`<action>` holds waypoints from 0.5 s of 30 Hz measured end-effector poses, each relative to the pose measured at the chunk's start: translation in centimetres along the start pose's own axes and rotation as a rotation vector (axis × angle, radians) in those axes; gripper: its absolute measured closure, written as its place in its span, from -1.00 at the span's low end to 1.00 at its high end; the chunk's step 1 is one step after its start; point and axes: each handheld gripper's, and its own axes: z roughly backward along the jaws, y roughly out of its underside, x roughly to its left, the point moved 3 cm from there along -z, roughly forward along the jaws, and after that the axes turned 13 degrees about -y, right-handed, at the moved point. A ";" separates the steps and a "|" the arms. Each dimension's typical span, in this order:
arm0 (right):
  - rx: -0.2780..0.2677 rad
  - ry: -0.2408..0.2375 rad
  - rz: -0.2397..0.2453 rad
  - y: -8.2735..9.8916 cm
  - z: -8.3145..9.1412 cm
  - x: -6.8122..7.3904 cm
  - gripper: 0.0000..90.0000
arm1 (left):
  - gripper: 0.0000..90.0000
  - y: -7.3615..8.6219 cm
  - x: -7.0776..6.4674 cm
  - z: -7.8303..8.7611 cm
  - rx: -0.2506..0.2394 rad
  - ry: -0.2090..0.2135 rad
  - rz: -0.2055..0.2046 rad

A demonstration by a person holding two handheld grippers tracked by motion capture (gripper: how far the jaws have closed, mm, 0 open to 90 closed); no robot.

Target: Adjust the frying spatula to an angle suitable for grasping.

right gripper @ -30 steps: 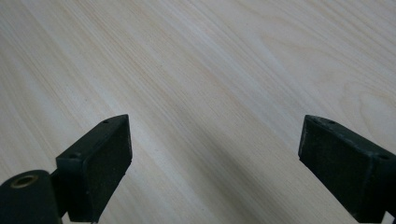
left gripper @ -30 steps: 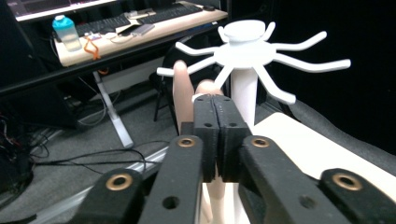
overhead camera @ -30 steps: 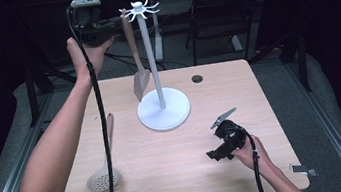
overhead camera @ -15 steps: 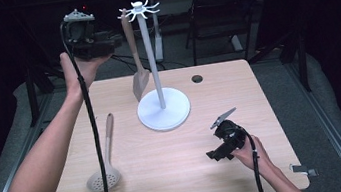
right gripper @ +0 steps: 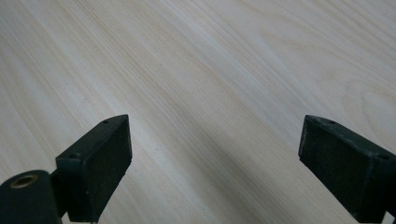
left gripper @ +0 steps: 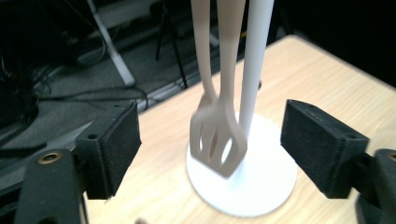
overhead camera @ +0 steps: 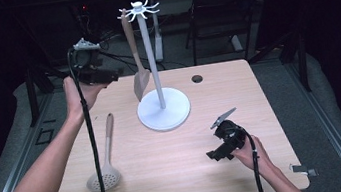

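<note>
Since a second ago the left gripper [overhead camera: 114, 76] has come down and drawn away to the left of the rack [overhead camera: 153, 68], leaving the spatula [overhead camera: 136, 60] hanging alone from a hook at the rack's top, its blade just above the round white base. Its fingers [left gripper: 112, 149], clamped near the spatula's handle in the earliest picture, have just been opening and now stand released and wide, with nothing between them; in the left gripper view the spatula and the rack's pole show farther off in the gap, slightly blurred. Over the same second the right gripper [overhead camera: 217, 154] has not shifted: it lies low on the tabletop [overhead camera: 272, 112] at the near right, held in the person's hand, its fingers [right gripper: 95, 168] spread apart over bare wood and grasping nothing. At the near left of the tabletop the skimmer [overhead camera: 104, 158] lies flat where it lay before, well apart from both grippers.
</note>
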 end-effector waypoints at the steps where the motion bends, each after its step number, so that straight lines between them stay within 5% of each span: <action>1: -0.009 -0.002 -0.006 0.0 0.0 0.0 -0.79 | -0.60 0.6 0.0 -0.1 0.011 -0.001 0.001; 15: -0.007 0.013 -0.009 0.0 0.0 0.1 -0.79 | -0.74 8.2 -0.1 -2.2 0.146 -0.036 0.027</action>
